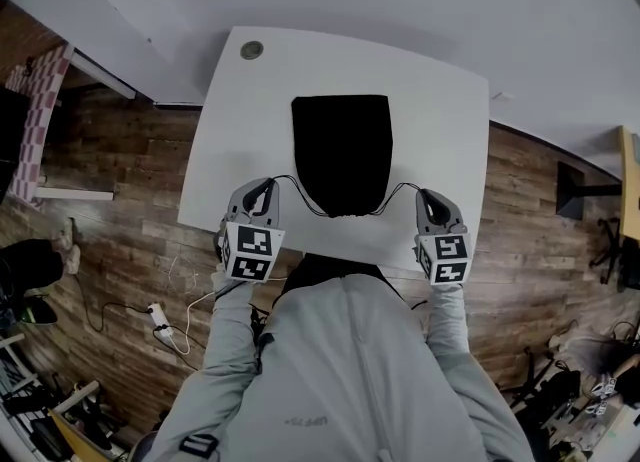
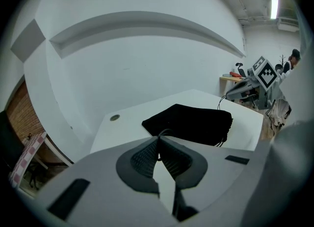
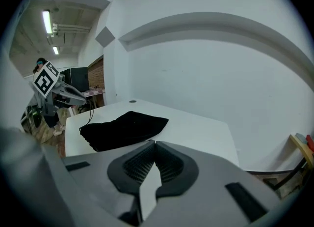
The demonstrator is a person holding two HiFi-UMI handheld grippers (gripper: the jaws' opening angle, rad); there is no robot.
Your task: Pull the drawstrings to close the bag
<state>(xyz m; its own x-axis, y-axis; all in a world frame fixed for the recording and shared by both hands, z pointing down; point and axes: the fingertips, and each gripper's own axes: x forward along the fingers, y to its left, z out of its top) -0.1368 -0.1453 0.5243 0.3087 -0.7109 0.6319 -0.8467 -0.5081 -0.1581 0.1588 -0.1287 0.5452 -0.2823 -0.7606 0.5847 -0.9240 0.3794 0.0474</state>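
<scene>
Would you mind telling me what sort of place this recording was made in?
Probably an indoor lab or workshop: a white square table stands on a wood-plank floor, a white power strip lies on that floor, and ceiling tube lights run overhead.

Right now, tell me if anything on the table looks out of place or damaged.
Nothing stands out: the black bag lies flat on the table, its drawstrings running to the left claw and right claw.

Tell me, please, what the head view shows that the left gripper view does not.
Head view only: the left gripper from outside, with its marker cube, and the left drawstring all the way to the bag. Left gripper view only: its jaws shut on that drawstring; a ceiling lamp. Both: black bag, white table, right gripper.
</scene>
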